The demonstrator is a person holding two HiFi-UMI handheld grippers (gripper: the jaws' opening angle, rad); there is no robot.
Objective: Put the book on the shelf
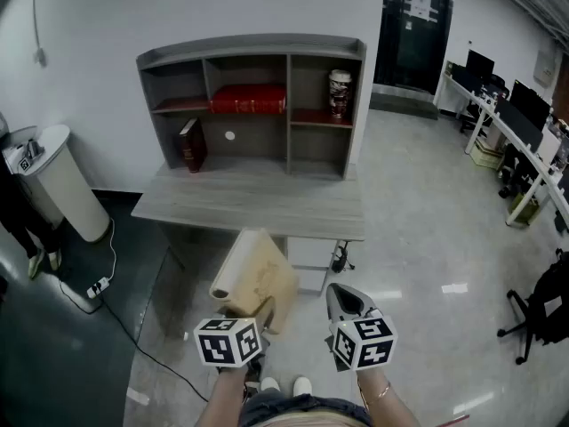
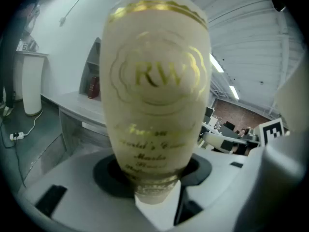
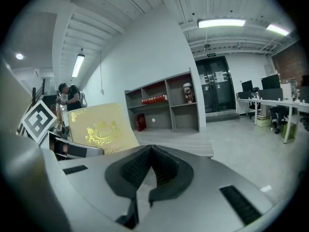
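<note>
A cream book point(image 1: 256, 278) with gold print is gripped by its lower edge in my left gripper point(image 1: 258, 317), low in front of the desk. In the left gripper view its spine point(image 2: 154, 95) fills the middle, and the jaws stand wide around its base at my left gripper point(image 2: 157, 192). My right gripper point(image 1: 347, 299) hangs beside it on the right, shut and empty. The right gripper view shows the pads meeting at my right gripper point(image 3: 152, 153), with the book point(image 3: 101, 128) to the left. The grey shelf unit point(image 1: 253, 52) stands on the desk point(image 1: 258, 203) ahead; the shelf unit point(image 3: 164, 103) also shows there.
On the shelf lie a red book point(image 1: 249, 99), an upright dark red book point(image 1: 190, 144) and a jar point(image 1: 339, 93). A white bin point(image 1: 62, 181) and a floor cable with a power strip point(image 1: 98, 286) are at the left. Office desks point(image 1: 524, 149) and a chair point(image 1: 542, 305) stand at the right.
</note>
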